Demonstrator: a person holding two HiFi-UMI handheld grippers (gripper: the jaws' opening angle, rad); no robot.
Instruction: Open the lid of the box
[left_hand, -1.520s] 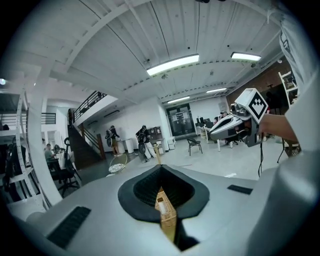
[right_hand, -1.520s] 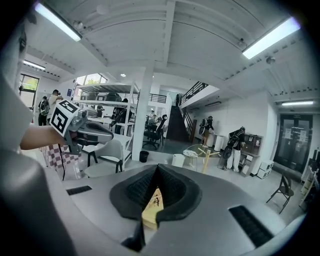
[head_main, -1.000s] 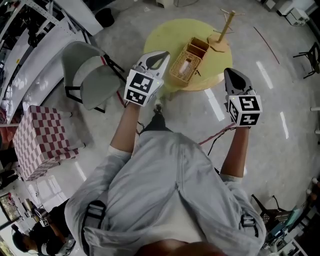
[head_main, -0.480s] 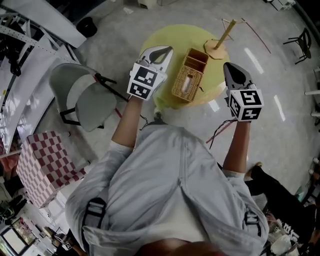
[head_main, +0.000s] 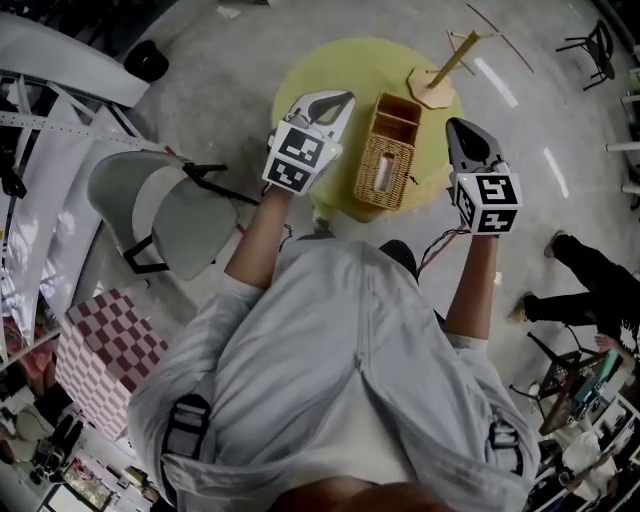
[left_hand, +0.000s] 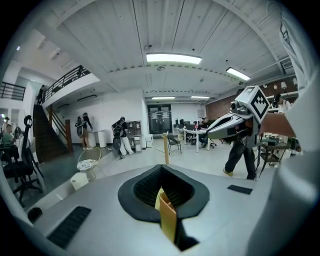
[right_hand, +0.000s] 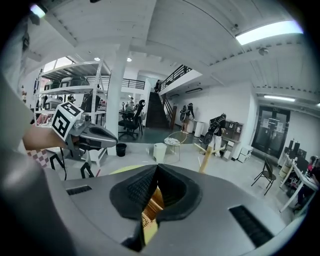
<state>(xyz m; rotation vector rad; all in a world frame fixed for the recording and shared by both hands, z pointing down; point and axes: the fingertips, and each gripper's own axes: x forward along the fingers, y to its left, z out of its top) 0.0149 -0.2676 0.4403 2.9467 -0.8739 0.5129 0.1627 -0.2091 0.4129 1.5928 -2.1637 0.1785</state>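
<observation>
Though left tongs and right tongs both pinched shut, empty, box lid seam indiscernible (too small).

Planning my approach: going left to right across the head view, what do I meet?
grey chair → left tool → wicker box → right tool → walking person

Count: one wicker box, one wooden stand, one round counter, one folding chair; two grippers: left gripper, right gripper.
</observation>
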